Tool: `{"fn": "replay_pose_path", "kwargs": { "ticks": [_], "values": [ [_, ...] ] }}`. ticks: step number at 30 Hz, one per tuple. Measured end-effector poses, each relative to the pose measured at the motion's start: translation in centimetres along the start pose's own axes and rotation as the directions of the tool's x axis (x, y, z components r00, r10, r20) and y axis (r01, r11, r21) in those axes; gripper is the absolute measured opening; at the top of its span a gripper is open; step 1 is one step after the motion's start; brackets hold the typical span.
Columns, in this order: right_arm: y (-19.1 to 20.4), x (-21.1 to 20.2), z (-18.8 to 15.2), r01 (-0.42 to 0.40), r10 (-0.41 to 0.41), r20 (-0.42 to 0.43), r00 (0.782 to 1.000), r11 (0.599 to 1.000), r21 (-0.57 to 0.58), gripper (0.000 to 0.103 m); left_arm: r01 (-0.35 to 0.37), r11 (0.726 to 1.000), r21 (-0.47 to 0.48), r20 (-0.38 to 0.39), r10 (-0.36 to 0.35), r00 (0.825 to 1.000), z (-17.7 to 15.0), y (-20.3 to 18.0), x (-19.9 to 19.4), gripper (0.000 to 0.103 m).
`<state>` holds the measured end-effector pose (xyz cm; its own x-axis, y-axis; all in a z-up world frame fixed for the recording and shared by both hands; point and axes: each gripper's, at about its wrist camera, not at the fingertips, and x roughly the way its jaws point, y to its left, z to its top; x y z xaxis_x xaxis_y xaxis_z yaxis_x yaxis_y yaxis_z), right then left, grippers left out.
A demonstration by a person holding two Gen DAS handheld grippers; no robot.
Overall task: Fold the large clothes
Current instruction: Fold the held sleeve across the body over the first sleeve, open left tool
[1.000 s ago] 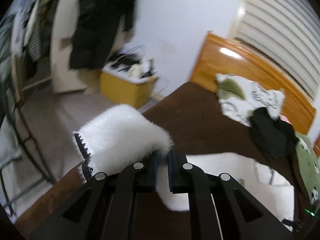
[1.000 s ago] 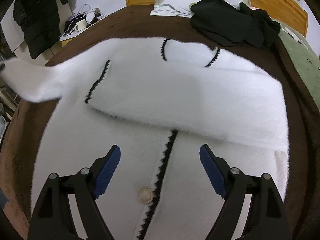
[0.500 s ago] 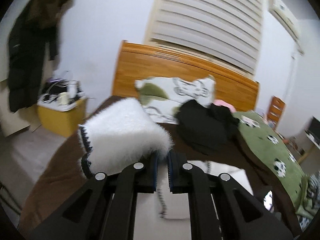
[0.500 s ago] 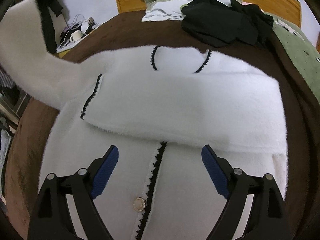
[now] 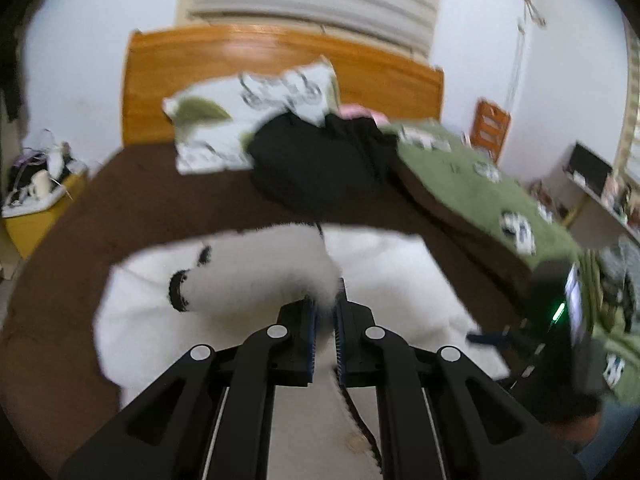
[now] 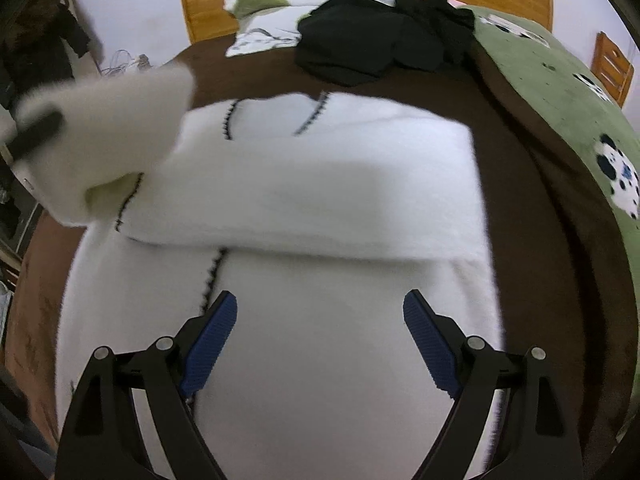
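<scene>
A fluffy white cardigan with black scalloped trim (image 6: 320,208) is spread front-up on the brown bedspread (image 6: 532,184), neckline toward the orange wooden headboard (image 5: 280,64). One sleeve is already laid flat across the chest. The other sleeve (image 5: 256,268) is raised off the bed, its black-edged cuff hanging free toward the left of the left-wrist view.

The left gripper (image 5: 325,320) is clamped tight on this raised sleeve; white pile is pinched between the blue pads. The right gripper (image 6: 320,332) hangs over the lower front panel, jaws wide apart, nothing between them, clear of the fabric. Both views are motion-blurred.

Step in hand, as judged: the second sleeve is being carried across the body to lie over the first.

Notes for doing it well:
- The sleeve is best kept lifted until the cuff has passed the button placket (image 6: 212,272), so the pile is not dragged and the laid sleeve is not disturbed.
- The fold line should sit at the shoulder seam, parallel to the side edge.
- The cuff is to be set down flat before release; a twisted sleeve is the likely fault.
- The free gripper could be pressed onto the laid sleeve to hold it.

A black garment pile (image 6: 380,36) and a white-and-green printed pillow (image 5: 248,116) lie well apart, near the headboard.
</scene>
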<state>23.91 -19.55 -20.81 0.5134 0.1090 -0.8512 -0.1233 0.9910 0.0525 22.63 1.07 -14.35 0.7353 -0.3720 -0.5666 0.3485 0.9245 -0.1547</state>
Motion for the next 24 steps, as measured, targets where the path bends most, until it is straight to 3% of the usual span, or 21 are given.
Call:
{"fn": "replay_pose_path", "kwargs": {
  "ticks": [4, 6, 9, 15, 17, 19, 22, 24],
  "values": [
    [-1.6, 1.5, -0.7, 0.02, -0.02, -0.019, 1.0, 1.0, -0.012, 0.085, 0.022, 1.0, 0.015, -0.129, -0.02, 0.991, -4.1, -1.2, 4.5, 0.011],
    [-2.2, 2.9, -1.0, 0.029, -0.03, -0.041, 0.999, 0.999, -0.018, 0.085, 0.022, 1.0, 0.001, -0.155, -0.022, 0.988, -5.4, -1.1, 5.3, 0.011],
    [-2.9, 4.9, -1.8, 0.036, -0.037, -0.083, 0.996, 0.999, -0.012, 0.085, 0.02, 1.0, -0.017, -0.17, -0.023, 0.985, -6.5, -1.1, 5.6, 0.011],
    [-3.3, 4.2, -2.2, 0.022, -0.021, -0.063, 0.998, 1.0, 0.014, 0.085, 0.031, 0.999, 0.008, -0.161, -0.03, 0.987, -5.3, -1.5, 5.0, 0.013],
    [-3.3, 3.7, -2.1, 0.021, -0.021, -0.058, 0.998, 1.0, 0.009, 0.085, 0.053, 0.998, 0.024, -0.149, -0.049, 0.988, -4.5, -1.9, 4.5, 0.019],
    [-3.3, 3.2, -2.0, 0.016, -0.016, -0.053, 0.998, 1.0, 0.01, 0.085, 0.063, 0.995, 0.08, -0.149, -0.05, 0.988, -4.0, -2.8, 4.2, 0.035],
    [-3.5, 2.2, -2.1, 0.013, -0.012, -0.039, 0.999, 1.0, 0.012, 0.085, 0.116, 0.986, 0.117, -0.161, -0.096, 0.982, -3.6, -3.9, 3.9, 0.049],
    [-3.8, 1.5, -2.4, 0.014, -0.014, -0.026, 1.0, 1.0, 0.013, 0.085, 0.129, 0.976, 0.174, -0.166, -0.1, 0.981, -3.8, -4.9, 3.5, 0.051]
  ]
}}
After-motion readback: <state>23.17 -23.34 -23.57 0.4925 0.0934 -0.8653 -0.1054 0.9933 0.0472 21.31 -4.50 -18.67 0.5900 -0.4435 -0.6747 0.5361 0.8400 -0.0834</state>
